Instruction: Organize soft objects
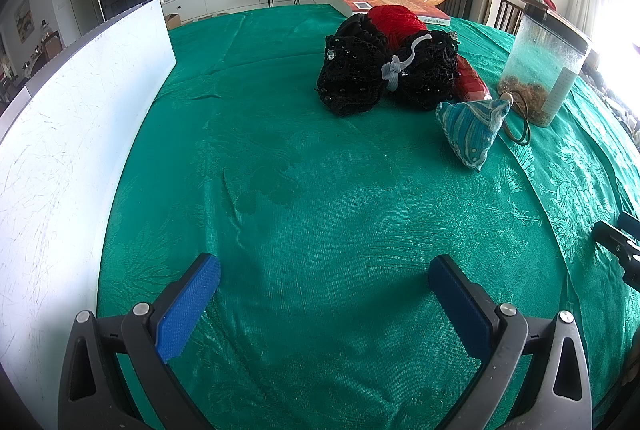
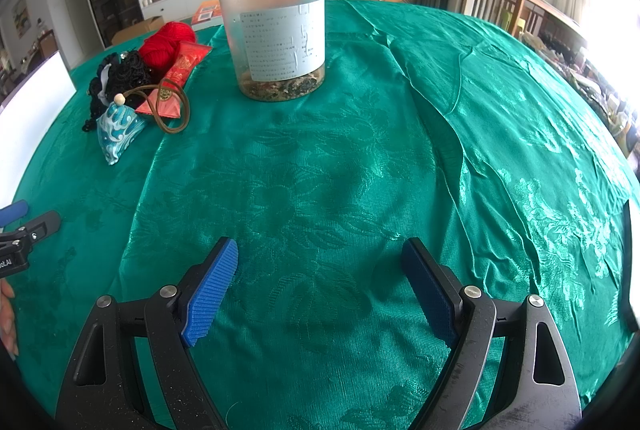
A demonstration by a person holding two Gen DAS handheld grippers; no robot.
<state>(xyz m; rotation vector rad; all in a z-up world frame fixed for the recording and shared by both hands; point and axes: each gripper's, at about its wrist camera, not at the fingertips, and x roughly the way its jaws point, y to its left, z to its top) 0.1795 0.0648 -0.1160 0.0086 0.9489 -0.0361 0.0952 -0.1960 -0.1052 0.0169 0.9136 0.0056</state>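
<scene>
A pile of soft things lies on the green tablecloth: black lace fabric tied with a grey band, a red yarn ball, a red pouch and a blue patterned sachet with a brown cord. The pile also shows at the left of the right wrist view: sachet, yarn, lace. My left gripper is open and empty, well short of the pile. My right gripper is open and empty over bare cloth.
A clear jar with a black lid stands right of the pile, also in the left wrist view. A white board stands along the table's left edge. An orange book lies behind the pile. Chairs stand at the far right.
</scene>
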